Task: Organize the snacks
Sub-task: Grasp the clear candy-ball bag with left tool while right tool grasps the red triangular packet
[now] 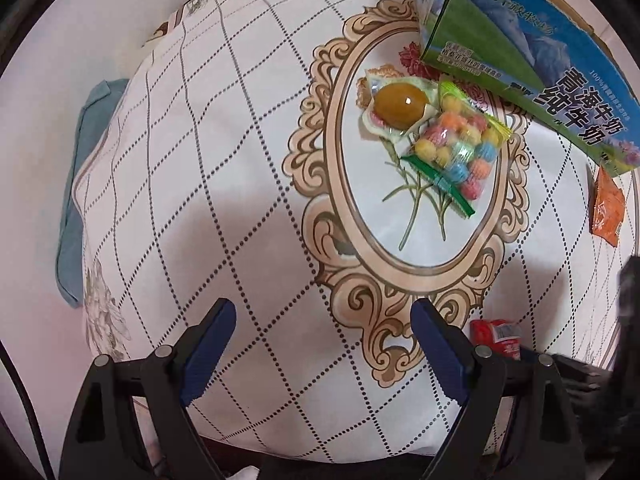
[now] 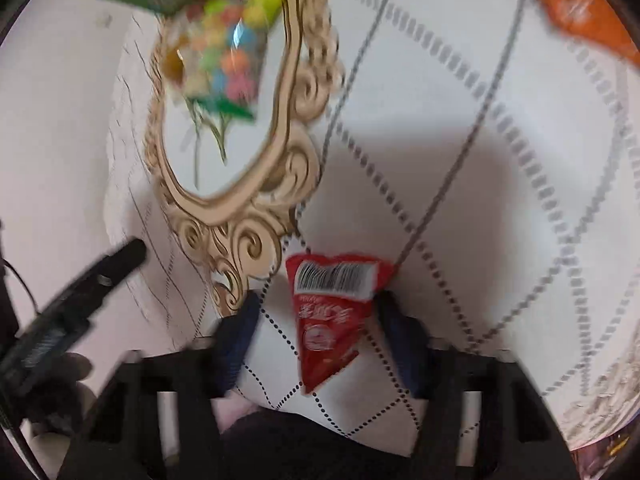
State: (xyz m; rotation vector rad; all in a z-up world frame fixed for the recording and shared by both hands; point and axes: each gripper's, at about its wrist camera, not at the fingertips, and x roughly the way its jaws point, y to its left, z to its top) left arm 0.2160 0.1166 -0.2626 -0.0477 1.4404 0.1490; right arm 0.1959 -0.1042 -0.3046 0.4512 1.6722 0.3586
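Note:
A red triangular snack packet (image 2: 330, 316) with a barcode lies on the patterned tablecloth between the fingers of my right gripper (image 2: 320, 308), which is open around it; the right finger touches its edge. The packet also shows in the left wrist view (image 1: 498, 336). My left gripper (image 1: 322, 312) is open and empty above the cloth. A packaged brown egg (image 1: 398, 106) and a clear bag of colourful candy balls (image 1: 456, 148) lie in the cloth's oval frame print. An orange packet (image 1: 608, 212) lies at the right.
A blue and green milk carton box (image 1: 520, 48) stands at the back right, beside the snacks. A blue cushion (image 1: 80, 184) sits at the table's left edge. The other gripper's dark body (image 2: 68, 308) shows at the left of the blurred right wrist view.

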